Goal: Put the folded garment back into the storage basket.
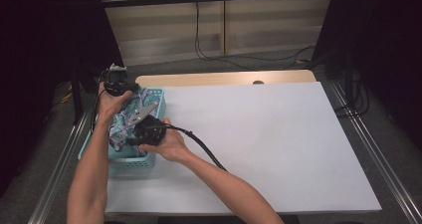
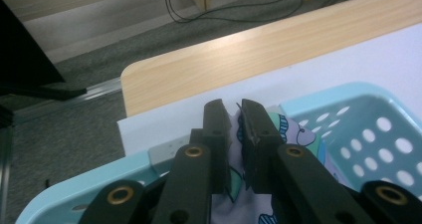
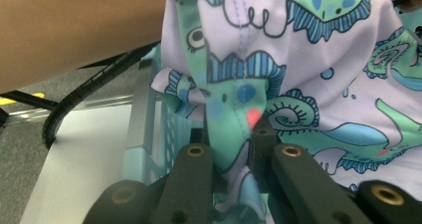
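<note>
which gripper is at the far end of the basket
The left gripper, pinching the patterned cloth at the basket's far rim; the right gripper grips it nearer the person.

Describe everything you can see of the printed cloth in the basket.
The printed cloth is a thin, soft-looking fabric, pale lilac with green and blue cartoon creatures and a stitched seam. It lies crumpled in the turquoise perforated plastic basket at the table's left edge. The left hand-held gripper pinches a fold at the basket's far end, and the right hand-held gripper clamps another fold nearer the person.
</note>
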### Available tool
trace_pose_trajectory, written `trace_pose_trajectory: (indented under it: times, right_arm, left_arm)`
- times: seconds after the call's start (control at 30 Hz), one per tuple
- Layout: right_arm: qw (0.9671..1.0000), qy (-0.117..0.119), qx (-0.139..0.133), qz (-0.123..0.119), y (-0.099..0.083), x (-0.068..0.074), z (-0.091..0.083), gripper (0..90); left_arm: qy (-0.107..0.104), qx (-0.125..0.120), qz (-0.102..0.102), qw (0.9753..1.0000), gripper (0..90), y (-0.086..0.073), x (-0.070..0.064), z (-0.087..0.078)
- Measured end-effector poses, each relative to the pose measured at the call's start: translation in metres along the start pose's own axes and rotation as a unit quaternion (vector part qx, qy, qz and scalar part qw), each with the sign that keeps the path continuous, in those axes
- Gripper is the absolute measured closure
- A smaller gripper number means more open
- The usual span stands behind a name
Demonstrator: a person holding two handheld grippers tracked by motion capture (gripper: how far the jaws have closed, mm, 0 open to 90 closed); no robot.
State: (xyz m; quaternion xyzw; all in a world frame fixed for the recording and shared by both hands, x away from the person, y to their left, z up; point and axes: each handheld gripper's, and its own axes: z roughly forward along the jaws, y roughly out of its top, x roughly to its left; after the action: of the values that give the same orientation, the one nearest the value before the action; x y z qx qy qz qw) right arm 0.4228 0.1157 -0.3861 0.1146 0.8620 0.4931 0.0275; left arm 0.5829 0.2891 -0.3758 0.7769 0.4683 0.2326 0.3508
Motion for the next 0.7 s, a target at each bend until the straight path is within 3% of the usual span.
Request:
trace_pose_trajectory:
  times: [0.07, 0.1, 0.17, 0.23, 0.4, 0.47, 0.53, 0.57, 0.6, 0.63, 0.7]
  right_arm:
    - [1.0000, 0.003, 0.007, -0.004, -0.002, 0.002, 0.003, 83.5]
    - [0.9999, 0.003, 0.009, -0.003, -0.002, 0.003, 0.005, 83.5]
    - [1.0000, 0.002, 0.009, -0.002, -0.003, 0.004, 0.008, 83.4]
    - [1.0000, 0.001, 0.007, -0.001, -0.003, 0.005, 0.011, 83.4]
    - [0.9999, 0.000, 0.014, -0.001, -0.003, 0.010, 0.019, 83.3]
    - [0.9999, -0.003, 0.011, -0.001, -0.003, 0.010, 0.020, 83.2]
    - [0.9999, -0.006, 0.015, -0.006, -0.003, 0.010, 0.020, 83.2]
    - [0.9998, -0.007, 0.016, -0.007, -0.003, 0.009, 0.020, 83.2]
    - [0.9998, -0.008, 0.017, -0.006, -0.003, 0.009, 0.020, 83.2]
    - [0.9998, -0.007, 0.017, -0.006, -0.002, 0.009, 0.020, 83.1]
    - [0.9997, -0.004, 0.021, -0.009, 0.000, 0.010, 0.022, 83.0]
  left_arm:
    - [0.004, 0.001, -0.001, 1.0000, 82.1, -0.002, 0.001, 0.000]
    - [0.001, 0.016, 0.010, 0.9998, 82.1, -0.002, 0.004, -0.002]
    - [0.006, 0.010, -0.003, 0.9999, 82.0, -0.004, 0.004, -0.002]
    - [0.016, 0.017, 0.010, 0.9997, 82.0, -0.005, 0.006, -0.005]
    - [0.024, 0.018, 0.006, 0.9995, 81.8, -0.009, 0.009, -0.007]
    - [0.033, 0.028, 0.019, 0.9989, 81.8, -0.012, 0.009, -0.005]
    - [0.026, 0.026, 0.008, 0.9993, 81.8, -0.016, 0.010, -0.002]
    - [0.033, 0.031, 0.005, 0.9990, 81.8, -0.018, 0.010, 0.000]
    - [0.035, 0.040, 0.011, 0.9985, 81.8, -0.019, 0.012, -0.001]
    - [0.028, 0.039, 0.003, 0.9988, 81.8, -0.020, 0.014, -0.001]
    - [0.038, 0.039, 0.011, 0.9984, 81.8, -0.020, 0.015, -0.002]
